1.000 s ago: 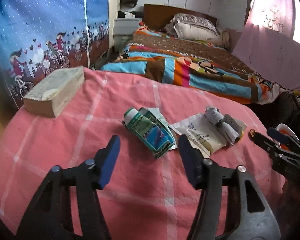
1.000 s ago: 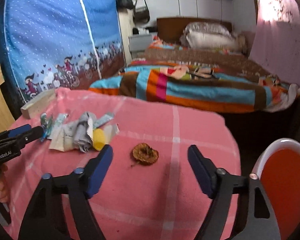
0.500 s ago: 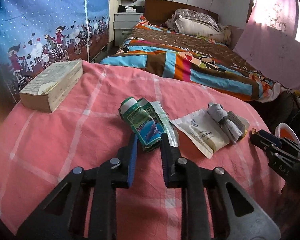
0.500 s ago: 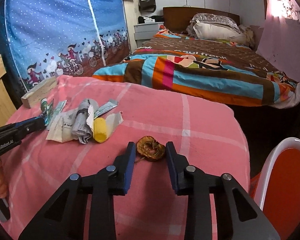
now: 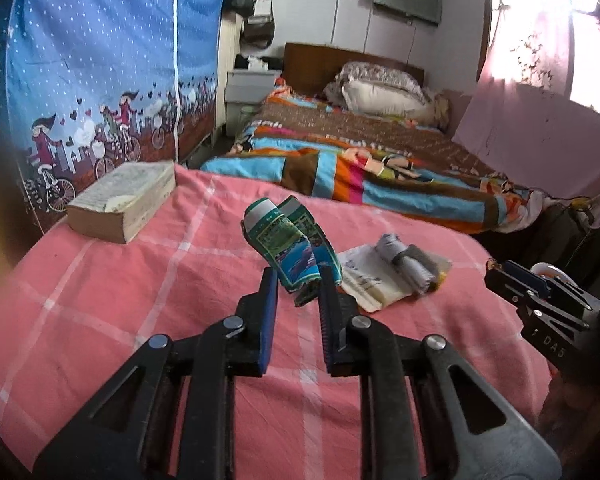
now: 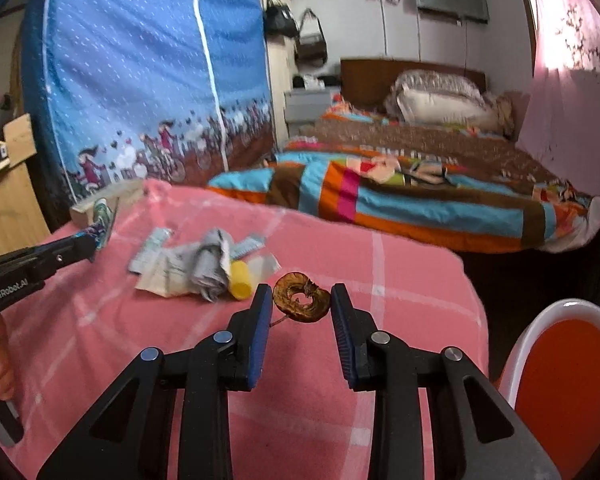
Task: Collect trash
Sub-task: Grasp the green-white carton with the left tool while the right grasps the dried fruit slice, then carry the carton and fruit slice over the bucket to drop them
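My left gripper (image 5: 298, 280) is shut on a green and blue crumpled packet (image 5: 288, 246) and holds it lifted above the pink tablecloth (image 5: 140, 300). It also shows in the right wrist view (image 6: 100, 216) at the left gripper's tip. My right gripper (image 6: 301, 300) is shut on a brown dried fruit peel (image 6: 301, 303), raised off the cloth. A white paper sachet (image 5: 366, 280) and a rolled grey wrapper (image 5: 404, 260) lie on the cloth to the right of the packet. In the right wrist view the grey wrapper (image 6: 210, 268) lies beside a yellow tube (image 6: 240, 282).
A thick worn book (image 5: 124, 200) lies at the table's far left corner. A red and white bin (image 6: 568, 376) stands off the table's right edge. A bed with a striped quilt (image 5: 380, 176) is behind. A blue printed wardrobe (image 5: 100, 60) stands at left.
Both grippers closed from wide open onto their items: the left onto the green packet, the right onto the brown peel. Both have lifted their items off the cloth.
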Tool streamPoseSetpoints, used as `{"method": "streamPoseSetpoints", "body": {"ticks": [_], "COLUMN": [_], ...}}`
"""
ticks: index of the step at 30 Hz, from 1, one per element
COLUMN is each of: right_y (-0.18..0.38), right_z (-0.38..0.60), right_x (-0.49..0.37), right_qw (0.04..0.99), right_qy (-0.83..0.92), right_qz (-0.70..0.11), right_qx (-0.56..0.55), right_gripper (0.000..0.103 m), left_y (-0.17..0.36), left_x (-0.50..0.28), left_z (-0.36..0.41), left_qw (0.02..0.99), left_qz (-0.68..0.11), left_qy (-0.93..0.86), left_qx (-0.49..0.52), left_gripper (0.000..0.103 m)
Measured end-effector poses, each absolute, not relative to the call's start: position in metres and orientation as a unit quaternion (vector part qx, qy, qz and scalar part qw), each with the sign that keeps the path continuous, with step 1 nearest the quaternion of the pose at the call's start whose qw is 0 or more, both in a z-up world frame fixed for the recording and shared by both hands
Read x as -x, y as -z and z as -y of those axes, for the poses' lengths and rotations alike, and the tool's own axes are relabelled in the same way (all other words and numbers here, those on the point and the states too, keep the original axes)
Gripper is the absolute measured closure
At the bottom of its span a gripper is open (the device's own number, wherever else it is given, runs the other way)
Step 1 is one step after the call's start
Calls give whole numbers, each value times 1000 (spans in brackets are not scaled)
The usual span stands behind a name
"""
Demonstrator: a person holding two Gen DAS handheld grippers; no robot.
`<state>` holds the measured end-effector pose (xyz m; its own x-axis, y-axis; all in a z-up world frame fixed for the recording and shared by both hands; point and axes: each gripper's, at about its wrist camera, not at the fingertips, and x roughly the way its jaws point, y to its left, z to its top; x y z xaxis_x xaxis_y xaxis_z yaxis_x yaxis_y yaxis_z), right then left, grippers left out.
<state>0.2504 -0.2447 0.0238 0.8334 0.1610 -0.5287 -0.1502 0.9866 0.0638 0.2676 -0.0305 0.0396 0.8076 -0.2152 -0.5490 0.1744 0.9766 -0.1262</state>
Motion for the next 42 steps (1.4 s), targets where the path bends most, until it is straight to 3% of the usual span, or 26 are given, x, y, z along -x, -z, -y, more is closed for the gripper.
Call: {"method": "streamPoseSetpoints", "body": {"ticks": [16, 28, 42], "right_y": [-56, -80, -67], "right_z": [256, 310, 405], "right_x": [-201, -136, -97], "right_qw": [983, 998, 989], "right_qy": [-96, -8, 110], "right_qz": [-157, -55, -88], "right_qx": [-23, -3, -52], "right_gripper": [75, 75, 75], "left_y": [-67, -92, -82], "left_x": [-204, -170, -141], "left_z": [59, 140, 247], "left_qw": [973, 967, 924], "left_qz": [-190, -112, -122], "left_qy": [133, 224, 353], "left_qx": [-6, -41, -82], "left_gripper": [80, 80, 80]}}
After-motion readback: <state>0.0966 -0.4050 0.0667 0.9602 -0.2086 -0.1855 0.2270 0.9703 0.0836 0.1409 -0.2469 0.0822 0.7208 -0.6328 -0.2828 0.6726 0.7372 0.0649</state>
